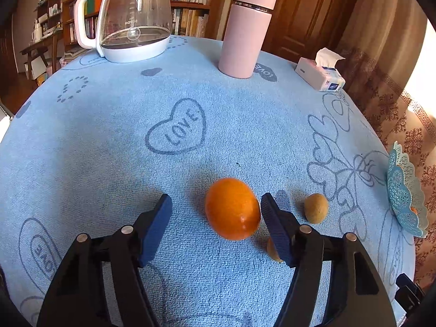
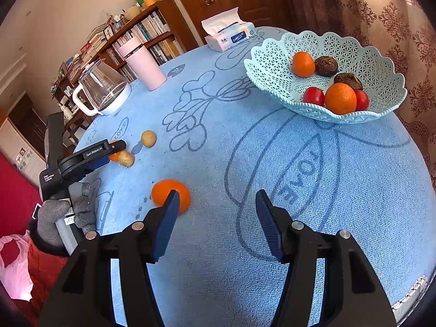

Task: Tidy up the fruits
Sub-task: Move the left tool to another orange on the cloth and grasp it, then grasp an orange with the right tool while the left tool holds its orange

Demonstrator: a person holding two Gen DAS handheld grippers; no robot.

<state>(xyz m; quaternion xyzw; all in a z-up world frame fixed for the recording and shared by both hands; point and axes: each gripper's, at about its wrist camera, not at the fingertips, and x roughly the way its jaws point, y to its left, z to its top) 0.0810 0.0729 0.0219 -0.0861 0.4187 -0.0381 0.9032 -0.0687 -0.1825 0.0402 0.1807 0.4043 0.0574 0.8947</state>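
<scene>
- The blue tablecloth [image 1: 109, 141] is covering the whole round table, and my fruit is lying on it.
- The lacy blue basket [image 2: 275, 81] is sitting at the far right side, well apart from my left gripper [image 1: 216, 218]. It is already holding oranges, red fruits and dark fruits.
- I am putting my left gripper around an orange [image 1: 231, 208] on the cloth. The right pad is touching its side or almost touching; the left pad is apart from it. So these jaws are standing half open, not squeezing yet.
- I should be moving over so the orange sits in the middle, then closing softly, or it may roll away.
- My right gripper [image 2: 216, 215] is hanging over bare cloth with jaws half open and nothing inside. Another orange [image 2: 170, 194] is just beside its left finger.
- A small brown fruit [image 1: 316, 208] is lying near my left gripper. A second one [image 1: 272, 250] is peeking from behind the right finger, so I should not be bumping it.
</scene>
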